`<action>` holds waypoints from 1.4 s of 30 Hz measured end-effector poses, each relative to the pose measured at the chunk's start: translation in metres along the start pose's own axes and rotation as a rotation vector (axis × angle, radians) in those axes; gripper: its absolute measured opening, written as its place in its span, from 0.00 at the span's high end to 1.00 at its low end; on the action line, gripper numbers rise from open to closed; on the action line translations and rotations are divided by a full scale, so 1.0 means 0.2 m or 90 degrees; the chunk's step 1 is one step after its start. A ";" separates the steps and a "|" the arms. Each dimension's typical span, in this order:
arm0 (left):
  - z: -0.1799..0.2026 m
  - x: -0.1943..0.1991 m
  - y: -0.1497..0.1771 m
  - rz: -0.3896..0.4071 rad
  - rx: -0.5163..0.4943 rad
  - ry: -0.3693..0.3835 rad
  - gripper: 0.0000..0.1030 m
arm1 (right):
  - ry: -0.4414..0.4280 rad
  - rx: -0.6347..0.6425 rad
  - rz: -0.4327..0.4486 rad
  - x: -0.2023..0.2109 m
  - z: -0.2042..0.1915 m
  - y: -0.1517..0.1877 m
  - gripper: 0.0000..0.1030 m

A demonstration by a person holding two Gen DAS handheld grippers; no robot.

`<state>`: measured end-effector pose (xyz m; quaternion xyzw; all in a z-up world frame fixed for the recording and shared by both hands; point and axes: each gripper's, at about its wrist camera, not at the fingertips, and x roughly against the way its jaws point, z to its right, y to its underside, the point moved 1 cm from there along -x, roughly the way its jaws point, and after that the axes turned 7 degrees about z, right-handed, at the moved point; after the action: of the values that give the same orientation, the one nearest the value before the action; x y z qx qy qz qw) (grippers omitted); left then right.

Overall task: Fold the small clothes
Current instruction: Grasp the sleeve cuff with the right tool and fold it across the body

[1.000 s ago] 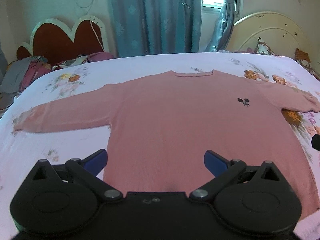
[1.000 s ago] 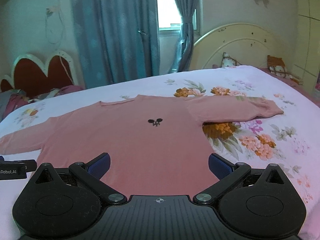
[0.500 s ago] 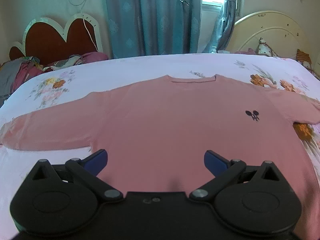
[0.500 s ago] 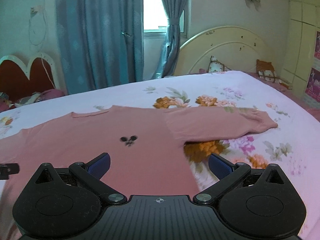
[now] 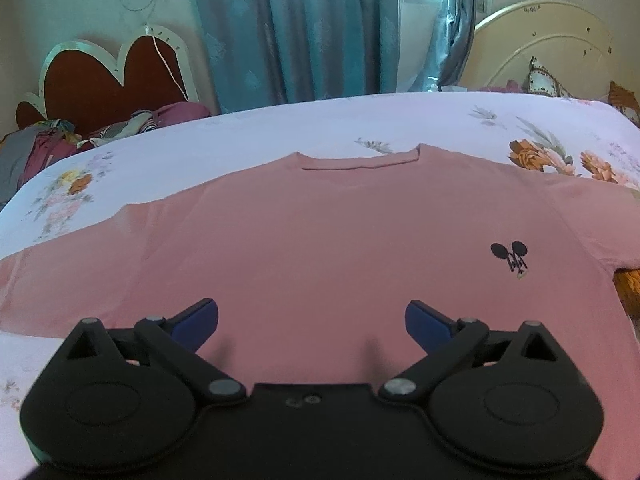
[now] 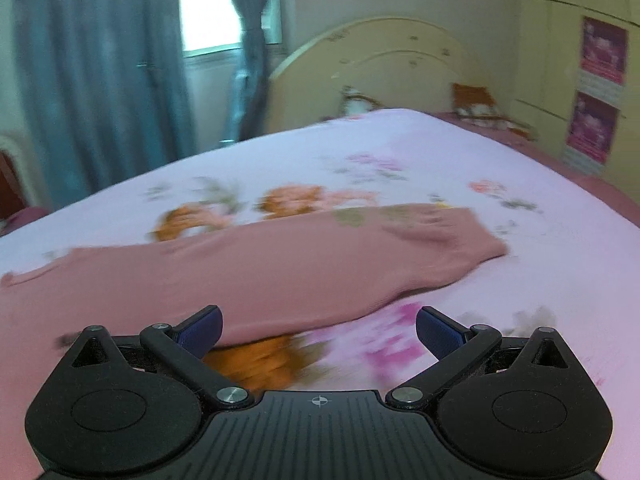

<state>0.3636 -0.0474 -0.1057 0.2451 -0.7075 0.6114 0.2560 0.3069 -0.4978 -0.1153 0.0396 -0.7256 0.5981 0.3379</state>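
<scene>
On the bed [image 5: 280,132], a pink sweater [image 5: 340,240] lies spread flat and face up, neckline toward the far edge, both sleeves stretched out to the sides; no fold is visible, so the folding appears not yet begun. The left gripper [image 5: 311,316] hovers over the lower body of the sweater with its jaws spread wide and nothing between them. The right gripper [image 6: 318,326], likewise spread and empty, points at the right sleeve [image 6: 360,252], which lies straight across the flowered sheet with its cuff well apart from the body; this view is blurred. Judged from this layout, both sleeves and the body remain to be folded.
</scene>
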 end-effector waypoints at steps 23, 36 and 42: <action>0.06 -0.20 -0.05 -0.041 -0.016 -0.035 0.16 | 0.086 -0.157 -0.024 -0.58 0.60 -0.12 0.91; -0.21 -0.14 -0.03 -0.012 0.032 -0.031 0.22 | -0.182 -0.017 0.107 -0.07 -0.38 -0.35 0.91; -0.43 -0.12 0.02 -0.006 0.050 -0.045 0.22 | -0.340 0.055 0.079 0.16 -1.06 -0.17 0.91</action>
<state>0.3853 0.0391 -0.1139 0.2798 -0.6903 0.6286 0.2238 0.3910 -0.3064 -0.0581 0.1656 -0.7637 0.6166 0.0956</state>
